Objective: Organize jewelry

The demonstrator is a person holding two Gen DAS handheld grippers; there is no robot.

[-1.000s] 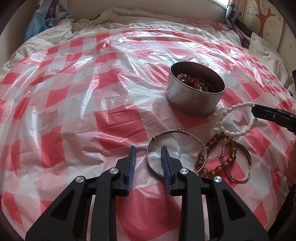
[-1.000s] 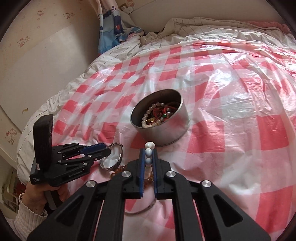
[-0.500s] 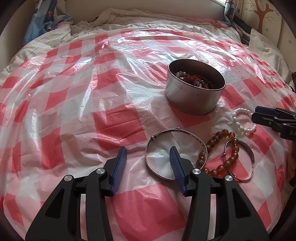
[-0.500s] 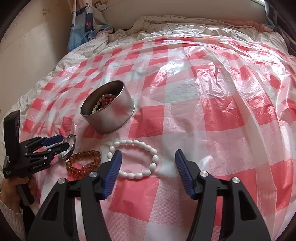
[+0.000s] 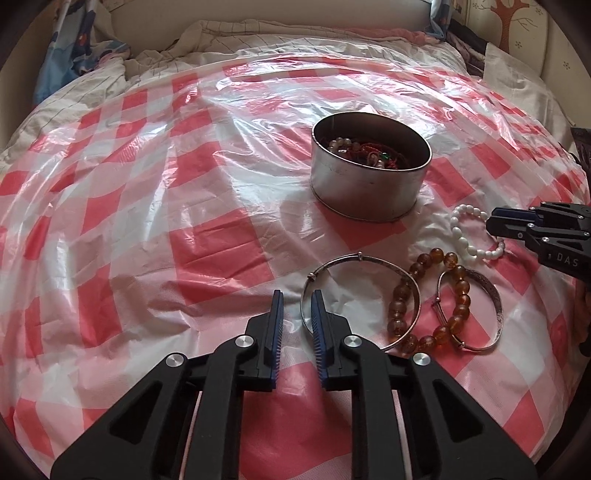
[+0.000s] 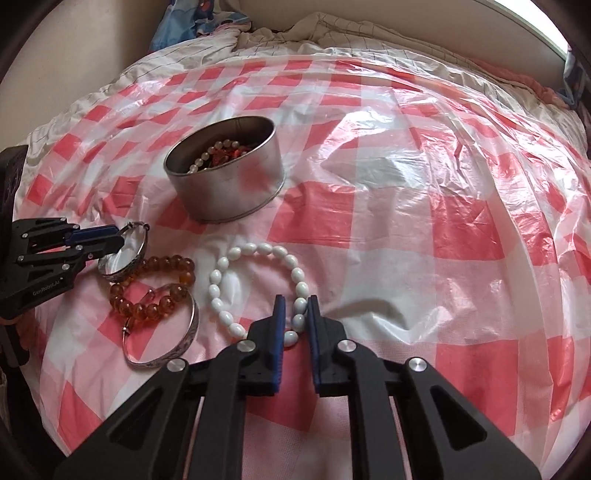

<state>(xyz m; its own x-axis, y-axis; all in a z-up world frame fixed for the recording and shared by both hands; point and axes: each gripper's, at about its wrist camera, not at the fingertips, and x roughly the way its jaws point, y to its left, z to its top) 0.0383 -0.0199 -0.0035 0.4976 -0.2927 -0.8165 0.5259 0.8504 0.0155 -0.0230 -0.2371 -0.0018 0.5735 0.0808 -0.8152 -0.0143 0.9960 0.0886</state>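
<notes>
Metal tin (image 5: 369, 184) parked mid-bed on the red-and-white checked plastic sheet (image 5: 147, 206), already half full of beads and red bits. Loads of open sheet left of the tin and beyond it, right up to the rumpled bedding (image 5: 229, 33) at the far edge. All the clutter on the near side of the tin: thin silver bangle (image 5: 334, 264) just in front, amber bead bracelet (image 5: 436, 295) draped over its rim, wider silver bangle (image 5: 491, 295) threaded through the amber beads, white bead bracelet (image 6: 258, 288) closest to the tin.

Left gripper (image 5: 297, 306) sitting at the thin bangle's near-left rim, fingers just narrowed to a slim gap straddling the wire; pinched or not, can't tell from here. Right gripper (image 6: 295, 312) just closing too, fingers snug round a couple of white beads on the bracelet's near side, rest of the loop flat on the sheet.
</notes>
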